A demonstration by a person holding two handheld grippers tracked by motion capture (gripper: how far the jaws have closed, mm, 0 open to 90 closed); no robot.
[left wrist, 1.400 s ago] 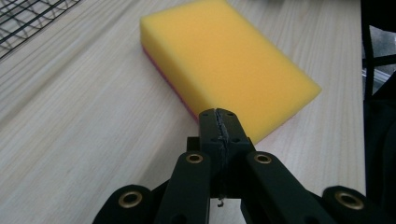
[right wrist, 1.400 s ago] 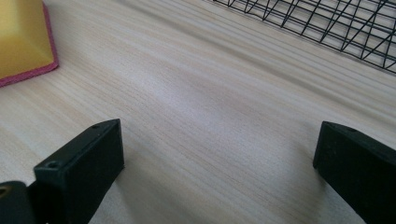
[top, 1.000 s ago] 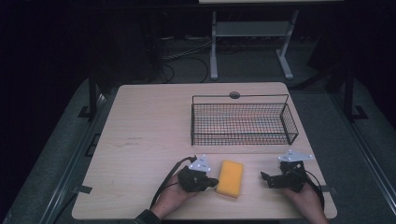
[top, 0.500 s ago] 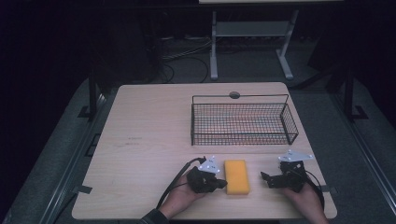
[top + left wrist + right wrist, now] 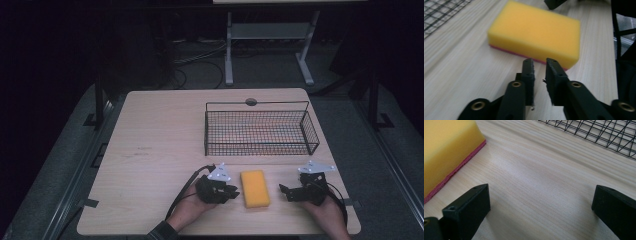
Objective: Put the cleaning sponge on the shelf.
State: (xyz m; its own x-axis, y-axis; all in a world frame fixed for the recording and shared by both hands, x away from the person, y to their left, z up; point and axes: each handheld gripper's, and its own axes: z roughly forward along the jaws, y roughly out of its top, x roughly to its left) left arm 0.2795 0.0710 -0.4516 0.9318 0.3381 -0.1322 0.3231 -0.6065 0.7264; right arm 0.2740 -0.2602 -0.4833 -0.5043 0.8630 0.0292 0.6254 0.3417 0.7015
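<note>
The yellow sponge is laid flat on the bench between both grippers, long axis pointing toward the basket, nearer the left gripper, whose empty jaws have just been parted slightly, while the right gripper is held wide open

Table: pale wood-grain top with rounded corners and a small round grommet near its far edge
Floor: grey, dim, running along both sides of the table
Far furniture: light metal stand on two legs with a crossbar
Cables: loose on the floor beside the stand
Light: falls on the tabletop, the room around it nearly black
</note>
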